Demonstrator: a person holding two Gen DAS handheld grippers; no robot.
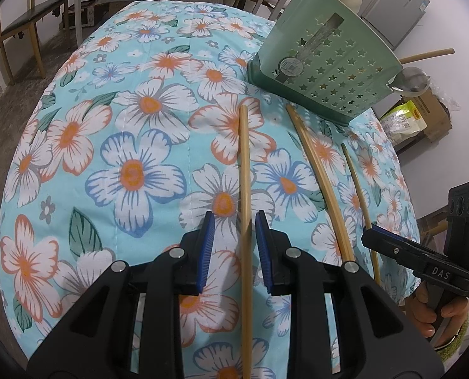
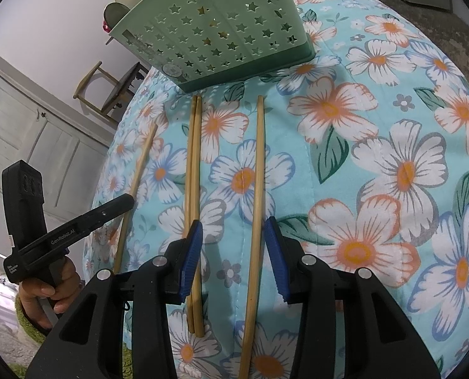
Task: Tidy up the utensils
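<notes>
Both jaws are open. The left gripper (image 1: 235,249) sits around one chopstick (image 1: 244,170), ready to grab it for the green basket (image 1: 326,72).

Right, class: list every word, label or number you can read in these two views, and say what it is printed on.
"DAS": side of the right gripper.
"GenRobot.AI": side of the left gripper.
Small white print on the left gripper's body: too blurred to read.
Sticker on the green basket: too small.
</notes>
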